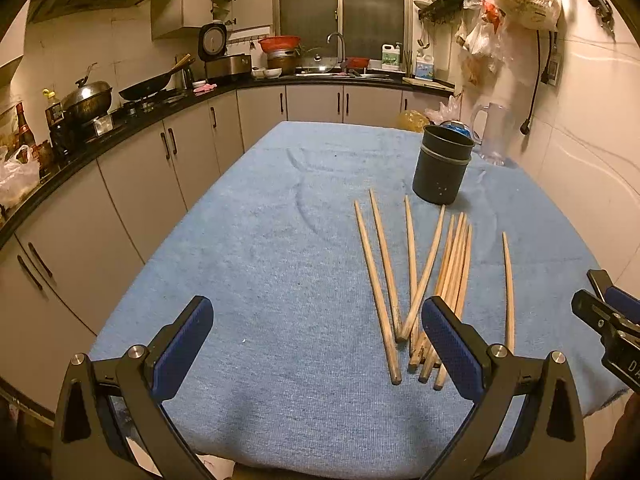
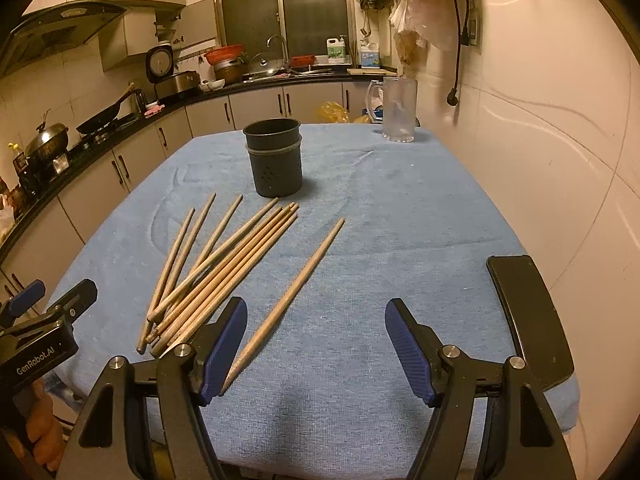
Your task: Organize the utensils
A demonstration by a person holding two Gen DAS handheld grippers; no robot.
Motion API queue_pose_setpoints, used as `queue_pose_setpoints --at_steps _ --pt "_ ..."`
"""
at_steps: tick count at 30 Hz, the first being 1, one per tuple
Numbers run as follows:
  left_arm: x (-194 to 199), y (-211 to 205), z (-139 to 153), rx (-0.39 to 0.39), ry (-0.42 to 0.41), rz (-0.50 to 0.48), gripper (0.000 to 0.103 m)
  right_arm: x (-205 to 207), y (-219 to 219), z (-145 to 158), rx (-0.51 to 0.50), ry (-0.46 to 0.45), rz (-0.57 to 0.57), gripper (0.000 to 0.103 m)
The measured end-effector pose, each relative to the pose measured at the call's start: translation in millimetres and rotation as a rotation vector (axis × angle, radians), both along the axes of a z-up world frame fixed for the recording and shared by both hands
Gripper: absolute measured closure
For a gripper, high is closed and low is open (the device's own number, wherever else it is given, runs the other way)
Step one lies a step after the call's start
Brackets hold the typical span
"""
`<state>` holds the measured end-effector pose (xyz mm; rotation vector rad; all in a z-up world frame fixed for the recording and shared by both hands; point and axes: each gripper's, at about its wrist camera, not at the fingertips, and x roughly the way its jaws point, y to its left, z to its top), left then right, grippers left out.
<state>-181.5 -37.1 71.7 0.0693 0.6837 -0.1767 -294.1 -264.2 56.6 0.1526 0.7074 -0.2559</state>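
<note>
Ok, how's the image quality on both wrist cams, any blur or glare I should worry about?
Left wrist: dim warm light, chopsticks sharp, heavy fisheye bending at the edges. Right wrist: the same tint, the holder clear, the hanging cord by the wall smeared; no strong glare.

bare blue cloth point(image 2: 400, 216) lies right of the chopsticks point(image 2: 224, 272); the dark holder point(image 2: 276, 160) and phone point(image 2: 528, 316) block.

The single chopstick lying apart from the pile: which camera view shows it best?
The right wrist view. There the single chopstick lies whole and near, just beside the right gripper. In the left wrist view it sits far to the right, thin, its near end hidden.
</note>
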Motion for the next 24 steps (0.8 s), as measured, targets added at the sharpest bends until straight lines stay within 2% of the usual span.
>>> queue_pose_setpoints --at_steps 24 --pt "-1.5 -3.7 -0.3 0.003 0.0 -0.008 0.0 3.0 6.0 -2.9 -0.063 0.035 -0.013 0.027"
